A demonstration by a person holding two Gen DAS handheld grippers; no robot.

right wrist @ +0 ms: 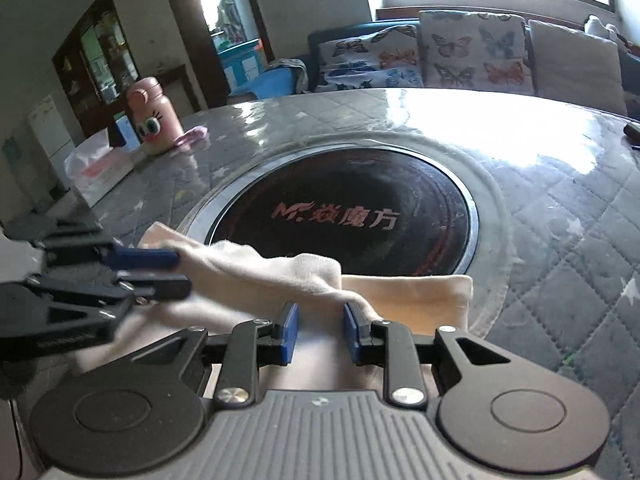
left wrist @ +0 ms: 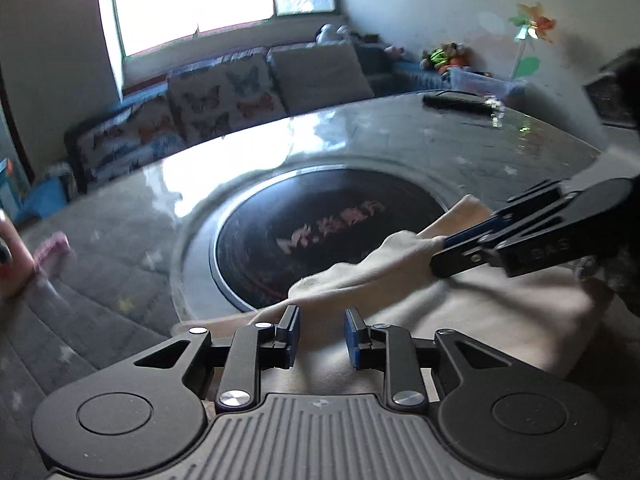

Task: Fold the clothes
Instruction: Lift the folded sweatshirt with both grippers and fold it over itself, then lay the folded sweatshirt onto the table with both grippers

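A cream-white garment (left wrist: 480,312) lies on the table's near edge, partly over the black round hob (left wrist: 320,236). It also shows in the right wrist view (right wrist: 280,272), with a folded beige part (right wrist: 420,300) at the right. My left gripper (left wrist: 322,334) is over the cloth with its jaws apart and nothing between them; seen from the right wrist (right wrist: 180,270) it sits at the cloth's left edge. My right gripper (right wrist: 318,332) has its jaws apart with a raised fold of cloth between them; seen from the left wrist (left wrist: 440,254) its tips press into the cloth.
The grey quilted table cover (right wrist: 560,240) surrounds the hob (right wrist: 344,212). A pink bottle (right wrist: 154,116), pink cloth (right wrist: 192,136) and tissue box (right wrist: 100,172) stand at the left. A dark object (left wrist: 456,102) lies at the far right. A sofa with butterfly cushions (right wrist: 472,52) is behind.
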